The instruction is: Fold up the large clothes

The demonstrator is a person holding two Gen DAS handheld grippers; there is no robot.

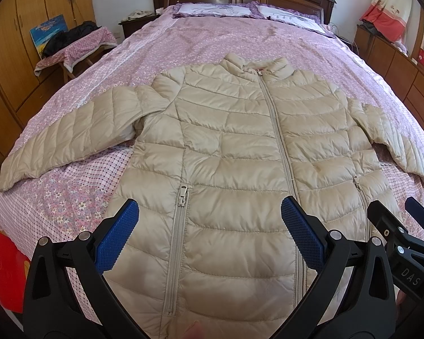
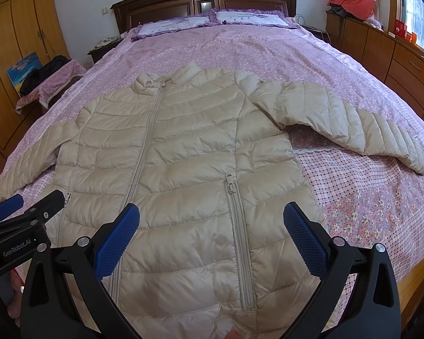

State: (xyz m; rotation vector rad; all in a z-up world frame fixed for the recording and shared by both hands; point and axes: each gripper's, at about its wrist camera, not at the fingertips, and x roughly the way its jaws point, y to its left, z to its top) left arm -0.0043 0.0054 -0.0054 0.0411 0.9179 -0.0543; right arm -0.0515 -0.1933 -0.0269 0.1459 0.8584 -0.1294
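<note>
Beige puffer jacket [image 1: 234, 152] flat on bed [image 1: 212, 39], L tongs [image 1: 210, 233] wide, R tongs [image 2: 211, 236] wide, "GenRobot.AI", "DAS" on bodies

My left gripper [image 1: 210, 223]: black angular arms, silver round screws, blue dimpled pads [image 1: 116, 236]. My right gripper [image 2: 211, 224]: same black build, silver screws, blue pads [image 2: 305, 240]; white lettering "DAS" on its side, "GenRobot.AI" on the left's.
</note>
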